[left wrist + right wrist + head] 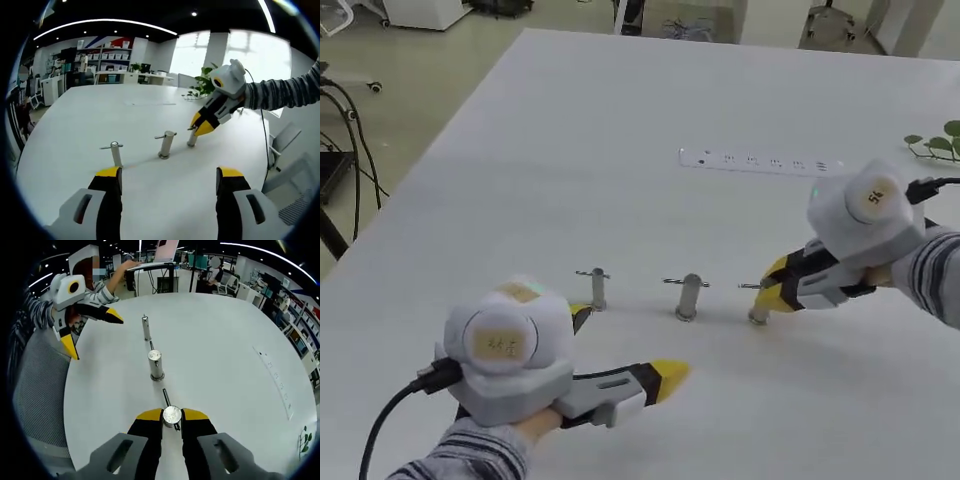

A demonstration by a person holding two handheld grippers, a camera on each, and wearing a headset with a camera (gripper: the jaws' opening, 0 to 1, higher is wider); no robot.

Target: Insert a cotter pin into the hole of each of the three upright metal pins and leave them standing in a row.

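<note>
- Right of the middle pin [688,298] on the counter [620,150], the right gripper [775,285] clamps its jaws on the end pin [172,415].
- Left of it, the left gripper [170,176] hangs with jaws wide near the third pin [598,288].

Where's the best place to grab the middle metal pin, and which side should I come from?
Take the middle metal pin by its round shaft, below the cotter pin, probably coming in level from your near side. It stands upright, and its cotter pin sticks out near the top along the row.
</note>
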